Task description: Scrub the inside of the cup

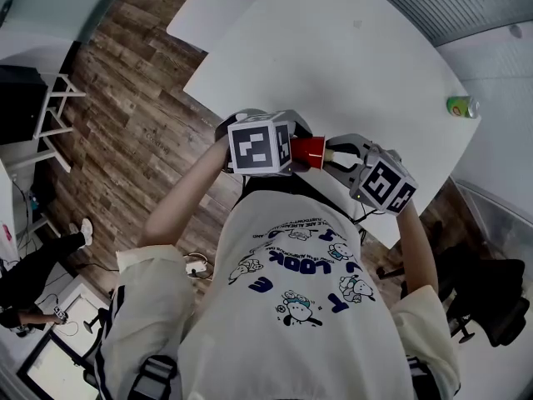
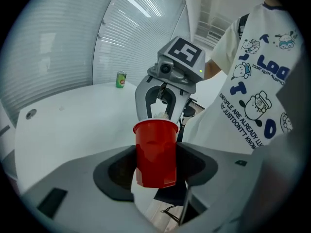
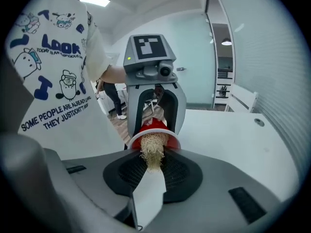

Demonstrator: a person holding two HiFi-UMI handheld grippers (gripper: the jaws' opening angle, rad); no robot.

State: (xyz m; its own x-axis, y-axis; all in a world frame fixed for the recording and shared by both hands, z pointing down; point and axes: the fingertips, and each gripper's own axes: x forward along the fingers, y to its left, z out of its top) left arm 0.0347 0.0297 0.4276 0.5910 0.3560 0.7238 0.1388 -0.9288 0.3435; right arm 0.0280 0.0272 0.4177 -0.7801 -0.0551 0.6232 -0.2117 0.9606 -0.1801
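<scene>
A red plastic cup (image 2: 155, 152) sits between the jaws of my left gripper (image 2: 156, 168), which is shut on its sides, with the mouth pointing away toward the other gripper. My right gripper (image 3: 153, 171) is shut on a tan fibrous scrubber (image 3: 152, 149). The scrubber's far end is pushed into the mouth of the cup (image 3: 154, 130). In the head view both grippers meet in front of the person's chest, with the cup (image 1: 309, 151) between them. The inside of the cup is hidden by the scrubber.
A white table (image 1: 350, 73) lies just beyond the grippers, with a green can (image 1: 460, 106) near its far right edge. Wooden floor (image 1: 141, 132) is to the left. A dark chair (image 1: 491, 298) stands at the lower right, and another person (image 1: 33, 273) at the lower left.
</scene>
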